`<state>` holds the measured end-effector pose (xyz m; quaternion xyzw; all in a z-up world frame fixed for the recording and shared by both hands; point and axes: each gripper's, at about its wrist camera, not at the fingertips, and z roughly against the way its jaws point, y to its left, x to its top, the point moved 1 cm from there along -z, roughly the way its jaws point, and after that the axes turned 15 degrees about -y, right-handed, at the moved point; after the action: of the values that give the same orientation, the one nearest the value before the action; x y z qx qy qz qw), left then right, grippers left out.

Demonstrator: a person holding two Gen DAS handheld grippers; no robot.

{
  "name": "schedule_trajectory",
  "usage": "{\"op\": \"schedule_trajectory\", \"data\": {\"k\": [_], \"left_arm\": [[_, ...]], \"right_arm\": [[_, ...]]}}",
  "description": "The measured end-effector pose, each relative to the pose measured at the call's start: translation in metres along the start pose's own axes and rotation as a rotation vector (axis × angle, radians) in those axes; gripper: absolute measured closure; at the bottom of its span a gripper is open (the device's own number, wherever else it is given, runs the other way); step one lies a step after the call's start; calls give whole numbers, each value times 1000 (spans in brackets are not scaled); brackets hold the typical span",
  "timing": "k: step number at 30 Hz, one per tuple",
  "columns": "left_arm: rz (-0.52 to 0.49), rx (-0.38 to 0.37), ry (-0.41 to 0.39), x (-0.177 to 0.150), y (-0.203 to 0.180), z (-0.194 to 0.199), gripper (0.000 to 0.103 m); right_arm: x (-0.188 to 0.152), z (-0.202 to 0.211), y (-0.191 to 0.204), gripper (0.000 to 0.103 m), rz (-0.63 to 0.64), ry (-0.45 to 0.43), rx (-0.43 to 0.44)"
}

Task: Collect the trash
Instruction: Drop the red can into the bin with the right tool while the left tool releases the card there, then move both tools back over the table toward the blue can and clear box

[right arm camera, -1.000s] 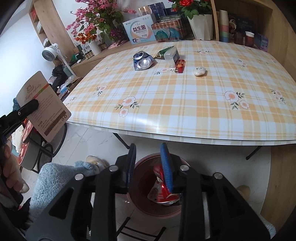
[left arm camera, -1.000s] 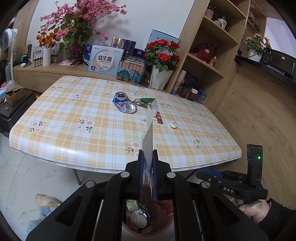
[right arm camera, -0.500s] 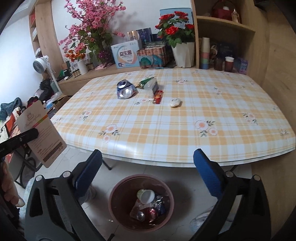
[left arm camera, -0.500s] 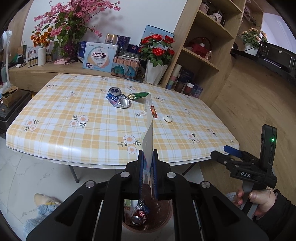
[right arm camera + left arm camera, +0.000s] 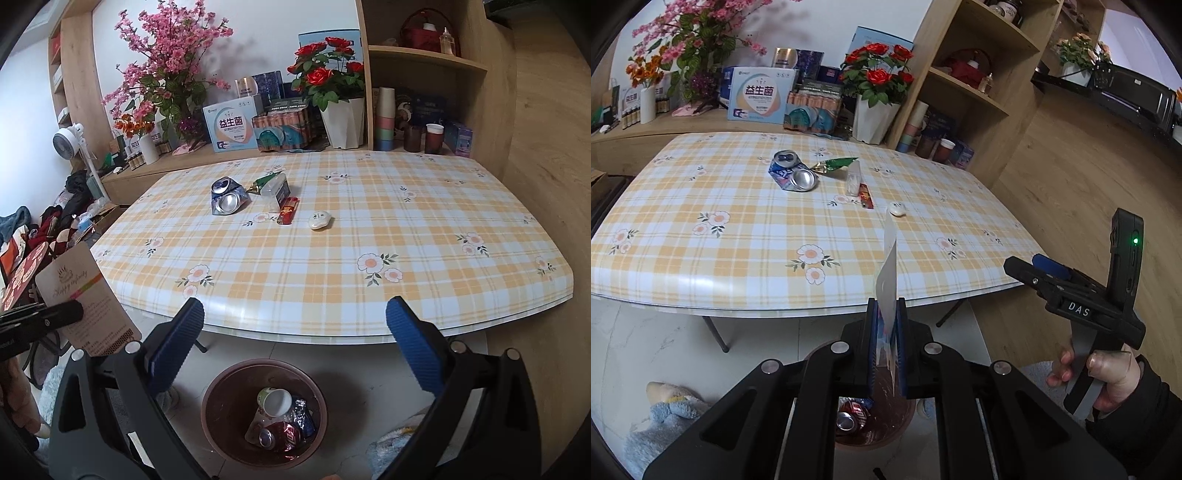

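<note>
Card [image 5: 888,273]: pinched edge-on in left tongs [image 5: 886,354], long axis upright, held above bin [image 5: 221,391] on floor; bin directly below. Right tongs [image 5: 295,332]: spread wide, nothing held, also over bin. Crushed can [image 5: 227,197], lighter [image 5: 288,216] left on worktop [image 5: 406,258], beyond both tongs.

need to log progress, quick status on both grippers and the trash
Left gripper shut on card, above the bin. Right gripper open, empty. Red can in bin; crushed can on table. Nothing in the way.
</note>
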<state>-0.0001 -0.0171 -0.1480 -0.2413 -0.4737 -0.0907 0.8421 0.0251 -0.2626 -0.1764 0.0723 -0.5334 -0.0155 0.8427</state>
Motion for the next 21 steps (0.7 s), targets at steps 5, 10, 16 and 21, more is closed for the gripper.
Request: {"op": "schedule_trajectory", "data": {"k": [5, 10, 16, 21], "left_arm": [[-8, -19, 27, -4, -4, -10, 93], [-49, -47, 46, -6, -11, -17, 32], [-70, 66, -18, 2, 3, -10, 12], [-43, 186, -59, 10, 28, -4, 6]], "right_arm": [[0, 1, -5, 6, -17, -2, -5], [-1, 0, -7, 6, -17, 3, -15], [-3, -1, -8, 6, -10, 11, -27], [-5, -4, -9, 6, -13, 16, -41]]}}
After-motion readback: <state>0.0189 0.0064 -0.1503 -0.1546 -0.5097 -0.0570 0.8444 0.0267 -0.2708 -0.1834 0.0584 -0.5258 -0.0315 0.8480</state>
